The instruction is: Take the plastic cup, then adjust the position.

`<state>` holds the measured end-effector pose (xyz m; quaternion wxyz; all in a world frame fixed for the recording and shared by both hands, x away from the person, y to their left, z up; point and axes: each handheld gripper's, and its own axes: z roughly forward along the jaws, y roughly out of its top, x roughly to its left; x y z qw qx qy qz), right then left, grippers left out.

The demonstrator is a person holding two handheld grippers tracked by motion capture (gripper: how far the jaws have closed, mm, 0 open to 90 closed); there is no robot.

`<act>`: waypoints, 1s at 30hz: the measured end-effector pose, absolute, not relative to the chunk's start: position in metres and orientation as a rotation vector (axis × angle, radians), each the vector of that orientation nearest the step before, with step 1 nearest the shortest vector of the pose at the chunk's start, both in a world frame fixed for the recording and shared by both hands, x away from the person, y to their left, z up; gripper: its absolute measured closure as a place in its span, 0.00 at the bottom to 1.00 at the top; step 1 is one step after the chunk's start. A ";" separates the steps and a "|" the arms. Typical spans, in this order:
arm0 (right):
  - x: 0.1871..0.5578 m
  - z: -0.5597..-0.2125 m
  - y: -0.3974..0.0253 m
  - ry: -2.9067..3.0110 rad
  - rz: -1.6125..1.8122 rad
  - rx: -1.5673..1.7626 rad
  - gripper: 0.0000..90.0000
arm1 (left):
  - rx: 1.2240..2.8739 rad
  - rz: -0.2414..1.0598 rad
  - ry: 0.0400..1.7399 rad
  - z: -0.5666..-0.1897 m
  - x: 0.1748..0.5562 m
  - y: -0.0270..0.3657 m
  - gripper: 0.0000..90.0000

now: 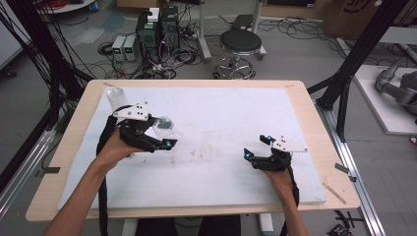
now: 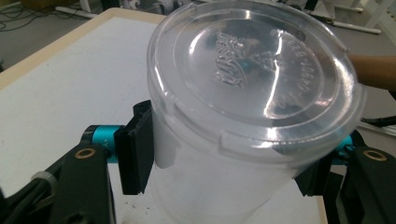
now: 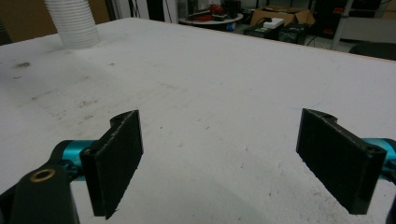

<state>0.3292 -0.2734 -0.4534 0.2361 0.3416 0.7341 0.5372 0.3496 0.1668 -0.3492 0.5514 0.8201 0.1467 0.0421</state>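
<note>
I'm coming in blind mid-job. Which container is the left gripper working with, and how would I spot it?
Start at the white table mat and go to its left side, where the left gripper is. Its fingers are shut on a clear plastic container with an embossed snap-on lid. The white ribbed stack of cups at the far-left corner stands free and is lidless.

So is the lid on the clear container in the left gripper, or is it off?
On. In the left gripper view the embossed clear lid sits over the rim of the clear container, which the left gripper clamps by its sides.
</note>
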 end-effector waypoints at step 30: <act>0.332 -0.452 -0.275 2.051 1.520 0.931 0.16 | 1.907 0.095 0.316 -0.345 0.346 0.161 0.37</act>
